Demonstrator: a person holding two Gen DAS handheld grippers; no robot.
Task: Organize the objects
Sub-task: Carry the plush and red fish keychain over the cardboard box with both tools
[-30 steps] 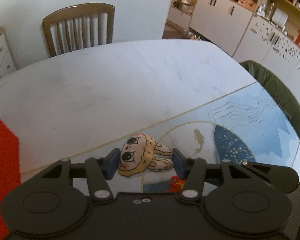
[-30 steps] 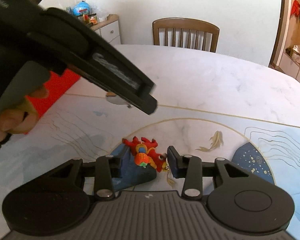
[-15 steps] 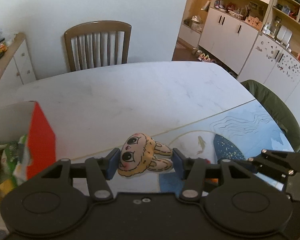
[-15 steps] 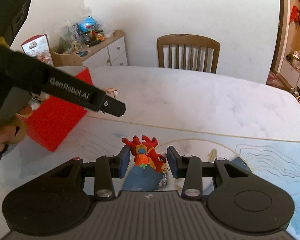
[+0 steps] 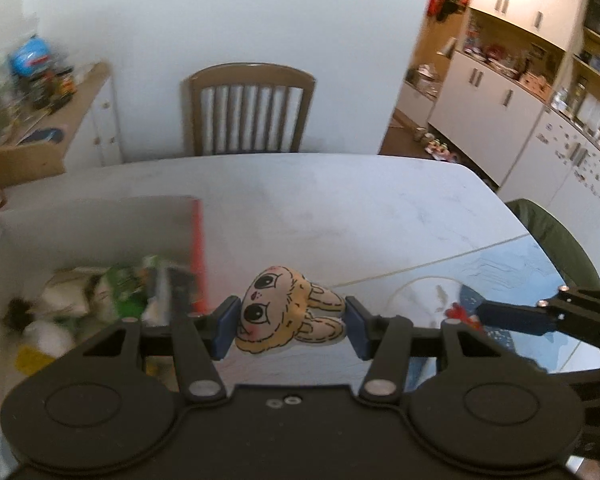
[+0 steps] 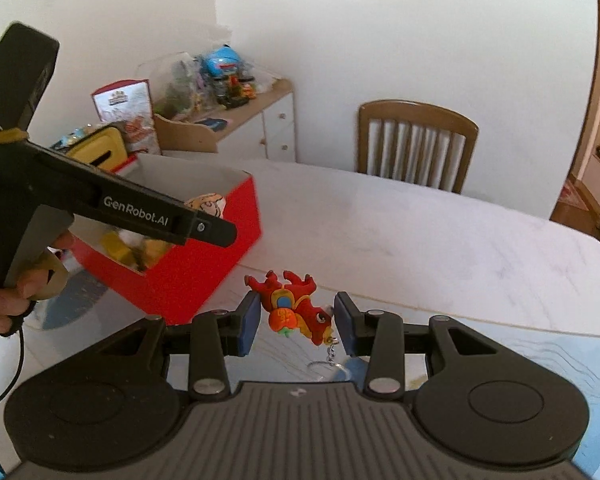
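Two toys are held aloft: the left hand-held gripper point(image 5: 291, 327) pinches a tan bunny plush point(image 5: 288, 316) between its pads, above the surface point(image 5: 340, 208) beside the red box point(image 6: 188, 276). The right hand-held gripper point(image 6: 296, 326) clamps a red dragon keychain point(image 6: 296, 308), its ring dangling.

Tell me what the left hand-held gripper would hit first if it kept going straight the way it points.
Probably nothing soon: the left hand-held gripper, shut on the bunny plush, points over the bare marble table toward the wooden chair. The red box lies left. Depth is unclear.
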